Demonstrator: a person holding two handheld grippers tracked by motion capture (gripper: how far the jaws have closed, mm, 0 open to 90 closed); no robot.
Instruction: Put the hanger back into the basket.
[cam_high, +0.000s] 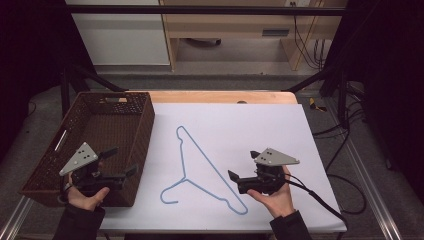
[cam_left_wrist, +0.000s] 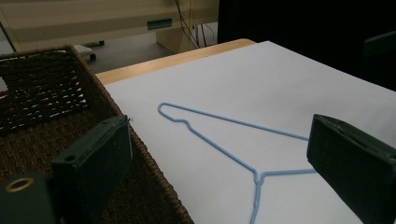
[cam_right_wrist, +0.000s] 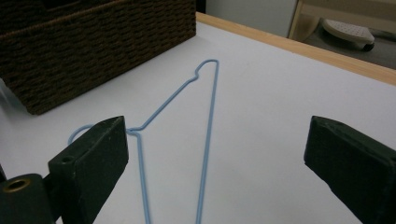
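Left gripper (cam_high: 119, 164) and right gripper (cam_high: 243, 165) both released, jaws wide, grasping nothing. Blue wire hanger (cam_high: 202, 167) flat on white sheet (cam_high: 280, 130) between them, beside wicker basket (cam_high: 142, 130). Risk: thin wire slipping from jaws, snagging basket weave.

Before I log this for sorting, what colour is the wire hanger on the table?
Light blue. The hanger shows best in the high view.
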